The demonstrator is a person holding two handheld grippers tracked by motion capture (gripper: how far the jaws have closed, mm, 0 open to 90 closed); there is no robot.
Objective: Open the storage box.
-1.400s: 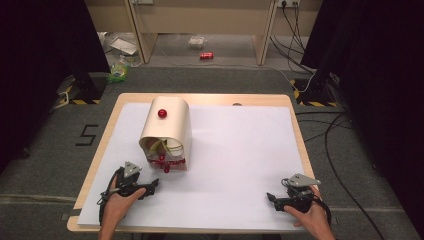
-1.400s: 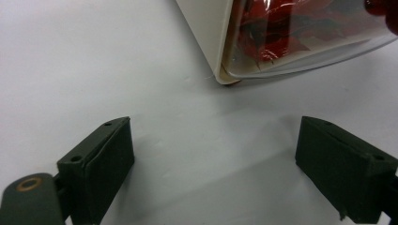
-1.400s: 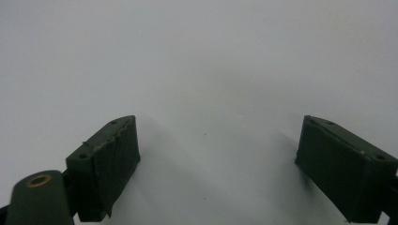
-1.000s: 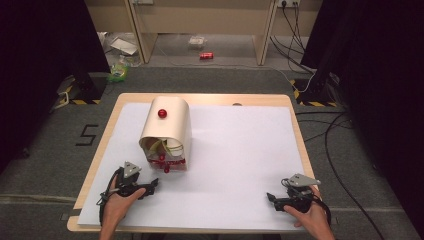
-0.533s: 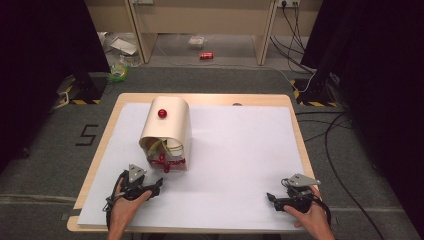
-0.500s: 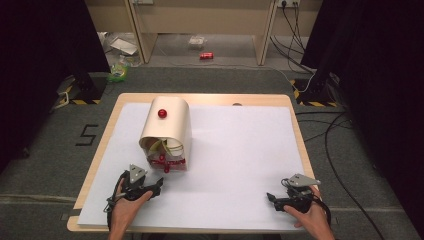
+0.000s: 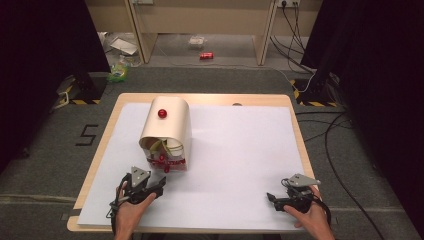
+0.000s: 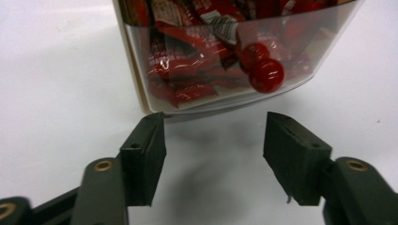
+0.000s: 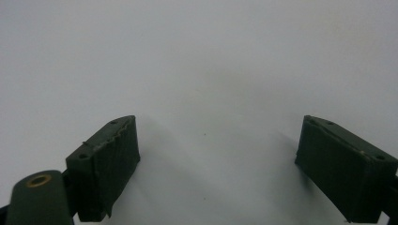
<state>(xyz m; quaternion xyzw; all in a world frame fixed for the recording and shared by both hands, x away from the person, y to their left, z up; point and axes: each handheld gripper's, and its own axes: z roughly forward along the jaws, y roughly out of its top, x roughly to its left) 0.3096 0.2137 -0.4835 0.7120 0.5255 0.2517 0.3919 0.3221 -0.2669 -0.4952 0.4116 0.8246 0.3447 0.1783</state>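
Left gripper (image 8: pixel 213 157) with jaws apart just before clear drawer (image 8: pixel 225 70) of red sachets (image 8: pixel 187 65), right gripper (image 9: pixel 220 164) jaws wide apart over white desk (image 9: pixel 202 56).

Right gripper (image 9: pixel 218 159): two black jaws spread wide apart, nothing between them, hovering low over a plain white sheet (image 9: pixel 202 61); faint shadows beneath each jaw.

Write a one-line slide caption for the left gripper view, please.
Open black tongs poised just short of a clear plastic bin packed with red sachets, a glossy red round knob on its front.
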